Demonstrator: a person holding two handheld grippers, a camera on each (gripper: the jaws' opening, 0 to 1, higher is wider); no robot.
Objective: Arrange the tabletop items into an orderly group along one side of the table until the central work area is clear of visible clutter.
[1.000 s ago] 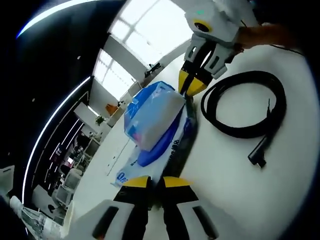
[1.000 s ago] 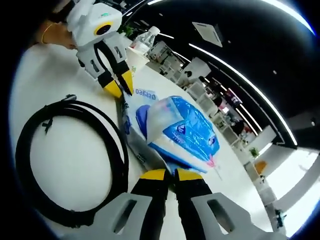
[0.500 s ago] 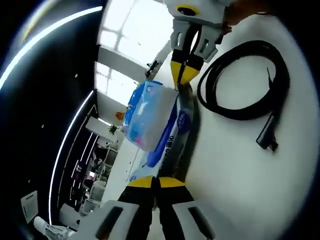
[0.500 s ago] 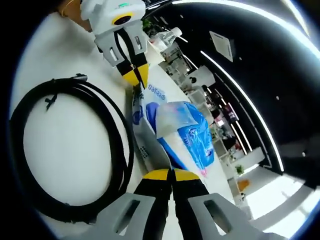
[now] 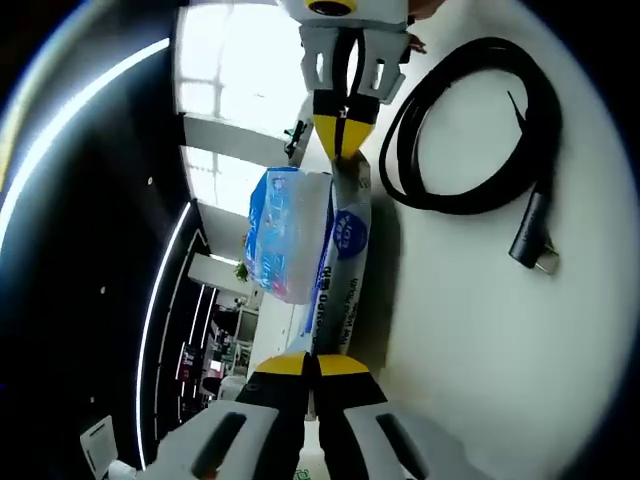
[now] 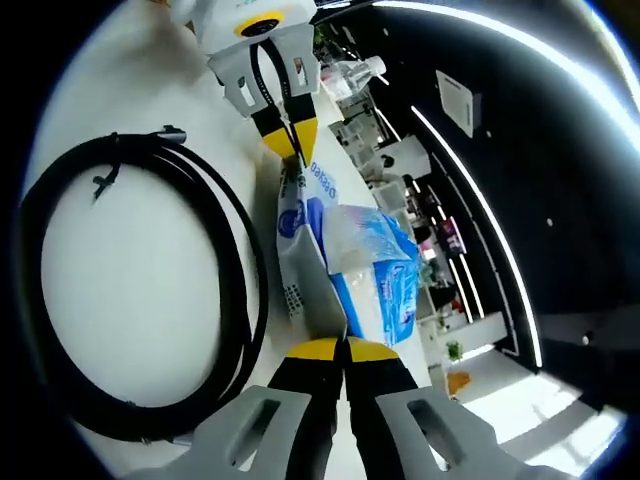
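Note:
A blue and white plastic tissue pack (image 5: 297, 235) hangs stretched between both grippers, turned on its edge just over the white table (image 5: 480, 340). My left gripper (image 5: 315, 360) is shut on the near flap of its wrapper. The right gripper (image 5: 340, 142) comes in from the top, shut on the far flap. In the right gripper view the pack (image 6: 355, 275) runs from my right gripper (image 6: 343, 346), shut on its edge, up to the left gripper (image 6: 293, 140). A coiled black cable (image 5: 470, 130) lies on the table beside the pack.
The cable's plug (image 5: 533, 240) points toward the table's open white area. In the right gripper view the cable coil (image 6: 235, 300) lies left of the pack, and a clear water bottle (image 6: 355, 72) stands beyond the left gripper. A dim office room lies behind.
Both grippers keep hold of the pack's ends. The pack has tipped from lying flat onto its edge and is pulled straighter. Both views have rolled with the hands.

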